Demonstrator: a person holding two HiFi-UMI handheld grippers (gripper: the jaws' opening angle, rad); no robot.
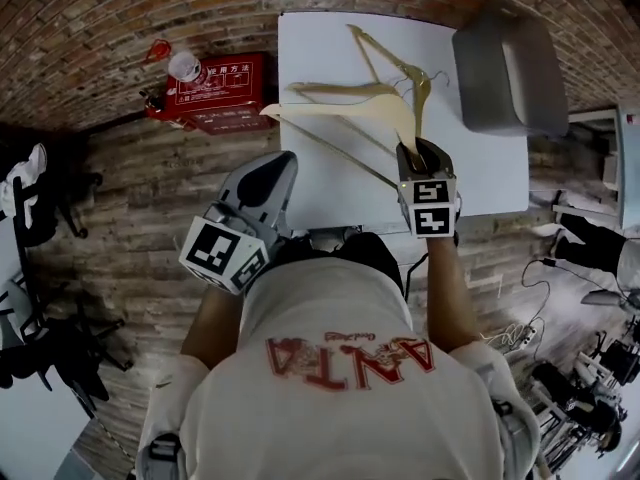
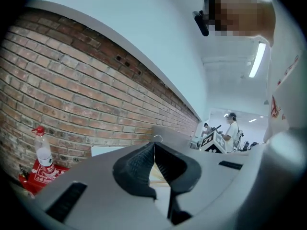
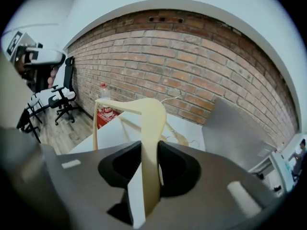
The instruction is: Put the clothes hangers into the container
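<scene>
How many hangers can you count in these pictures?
3: one hanger gripped in the right tool; a second and third lie overlapped on the table beyond it. Another could hide beneath them.

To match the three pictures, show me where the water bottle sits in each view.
Head view: water bottle upper left, at the red box.
Left gripper view: lower left, water bottle before the brick wall.
Right gripper view: left of centre, small, water bottle.
Shared landmark: the brick wall.
</scene>
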